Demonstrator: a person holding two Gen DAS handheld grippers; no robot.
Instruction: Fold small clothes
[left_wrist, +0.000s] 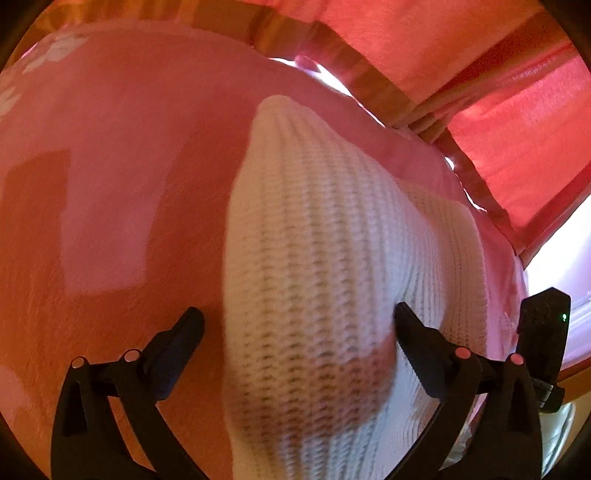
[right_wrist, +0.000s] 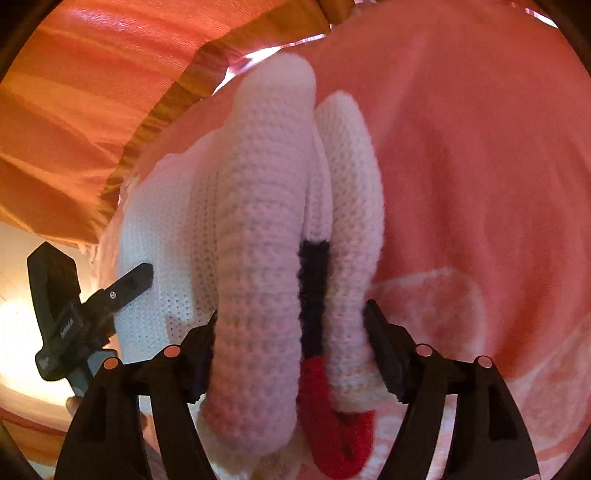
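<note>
My left tongs stand spread wide over the white knitted garment, its bulging fold between the fingers but untouched by either pad. My right tongs are parted too, with two rolled white folds and a black-and-red knitted trim between them; whether the pads press the wool I cannot tell. The garment lies on a pink bedcover, near the bed's edge beside orange-red curtains.

Pink bedspread; red-orange curtains glow with daylight.
</note>
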